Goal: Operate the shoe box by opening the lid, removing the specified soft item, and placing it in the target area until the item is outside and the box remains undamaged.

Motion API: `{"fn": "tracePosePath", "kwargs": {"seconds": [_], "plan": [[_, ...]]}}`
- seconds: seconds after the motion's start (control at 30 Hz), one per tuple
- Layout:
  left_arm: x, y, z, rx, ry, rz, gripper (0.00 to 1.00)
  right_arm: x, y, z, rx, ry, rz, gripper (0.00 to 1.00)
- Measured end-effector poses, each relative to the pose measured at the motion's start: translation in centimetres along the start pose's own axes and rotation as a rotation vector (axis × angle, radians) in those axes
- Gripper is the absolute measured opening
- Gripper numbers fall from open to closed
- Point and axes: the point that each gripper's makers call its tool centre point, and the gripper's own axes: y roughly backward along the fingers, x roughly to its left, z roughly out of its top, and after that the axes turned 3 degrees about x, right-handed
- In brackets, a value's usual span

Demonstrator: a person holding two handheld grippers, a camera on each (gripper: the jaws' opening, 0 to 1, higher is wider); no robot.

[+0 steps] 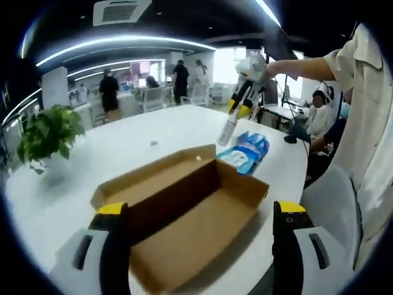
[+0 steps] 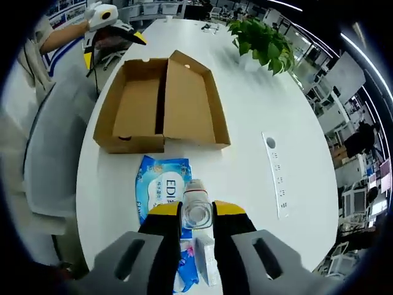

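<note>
Presently, left gripper view. Shoe box [image 1: 184, 212]: brown cardboard, lid folded back, interior bare, resting on the white table [image 1: 141, 141]. Left gripper [image 1: 199, 246]: jaws spread wide, holding nothing, one yellow-tipped jaw at each side of the near end of the shoe box, not seen to touch it. Right gripper [image 1: 236, 120]: held aloft beyond the far corner of the shoe box, carrying a clear bottle [image 1: 228, 130]. Wipes pack [image 1: 244, 152]: blue, soft, lying flat on the table just beside the far right corner of the shoe box, outside it. Potted plant [image 1: 48, 132]: well apart from the shoe box, toward the table edge.

Right gripper view. Right gripper [image 2: 197, 212]: narrowed on the clear bottle [image 2: 197, 206], seen cap end on, clamped between the yellow tips. Wipes pack [image 2: 164, 184]: directly beneath the bottle, near the shoe box [image 2: 163, 104], which lies open in two halves. Left gripper [image 2: 113, 31]: at the far side of the shoe box. Power strip [image 2: 276, 175]: well apart from the shoe box.

Handling note, as judgement: the soft pack appears already out; the bottle is the item in hand. Lower it upright onto bare table beside the pack, not upon it, clear of the cardboard wall. Release only once the base sits flat. Left gripper should steady the box without pinching its thin flaps.
</note>
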Motion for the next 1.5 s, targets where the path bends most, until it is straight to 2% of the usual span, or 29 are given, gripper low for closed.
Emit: {"fn": "tracePosePath", "kwargs": {"seconds": [0.23,0.77,1.13,1.5], "plan": [[0.6,1.2,-1.2,0.011,0.032,0.038,1.0,-1.4,-2.3,-1.1,0.081,0.009,0.034,0.16],[1.6,2.0,-3.2,0.039,0.081,0.084,0.97,-2.3,-5.9,-2.0,0.174,0.019,0.087,0.17],[1.9,2.1,-4.8,0.062,0.12,0.107,0.94,-2.5,-6.8,-2.3,0.206,0.02,0.114,0.17],[2.6,2.4,-5.8,0.08,0.15,0.143,0.85,-2.7,-7.0,-2.2,0.213,0.043,0.117,0.18]]}}
